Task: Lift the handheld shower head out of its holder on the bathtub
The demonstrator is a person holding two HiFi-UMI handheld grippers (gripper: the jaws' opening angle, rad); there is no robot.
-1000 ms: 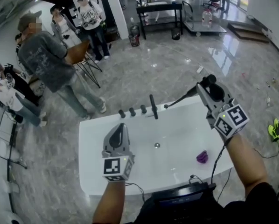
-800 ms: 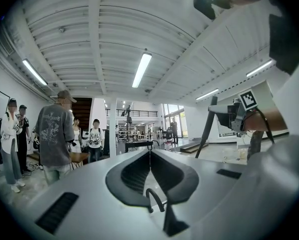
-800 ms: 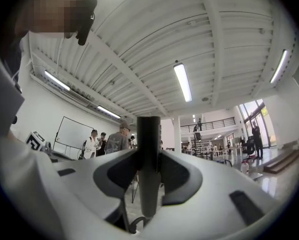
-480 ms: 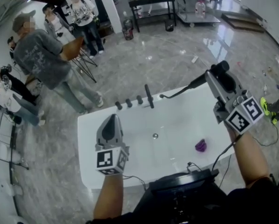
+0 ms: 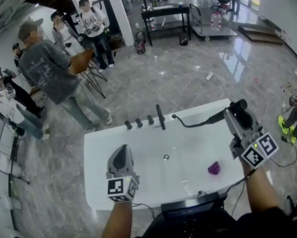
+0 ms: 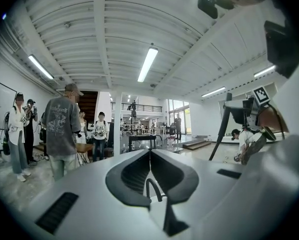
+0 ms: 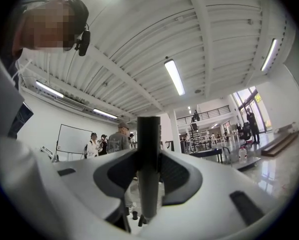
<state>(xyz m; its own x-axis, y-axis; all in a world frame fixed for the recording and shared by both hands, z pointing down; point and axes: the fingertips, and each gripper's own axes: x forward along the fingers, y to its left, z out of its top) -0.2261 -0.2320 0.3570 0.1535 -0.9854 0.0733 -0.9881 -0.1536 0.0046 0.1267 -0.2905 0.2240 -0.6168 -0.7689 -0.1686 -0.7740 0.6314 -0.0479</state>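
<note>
The black handheld shower head [image 5: 217,117] was out of any holder, held in the air over the far right corner of the white bathtub [image 5: 104,148]. The right hand-held gripper [image 7: 148,180] was clamped on it: in the right gripper view the dark cylindrical handle stood upright between the two jaws, with a pad pressing on each side. A black hose [image 5: 188,124] sagged from the handle to the tub's far rim, ending just beside the tap.

On that far rim we saw a tall black spout [image 5: 161,117] and three black knobs [image 5: 139,123] in a row to its left. Inside the tub lay a metal drain [image 5: 165,157] near the middle and a small purple object [image 5: 214,168] towards the right end, well apart from the drain.

The left hand-held gripper [image 5: 121,155] hovered over the tub's near left part, pointing level. Its jaws were together, with nothing between them.

Beyond the tub stretched a glossy grey marble floor [image 5: 188,68]. A person in a grey shirt and cap [image 5: 51,71] stood at the left beside a wooden chair [image 5: 83,58], with more people [image 5: 91,24] behind. A black table [image 5: 164,11] stood at the far end.
</note>
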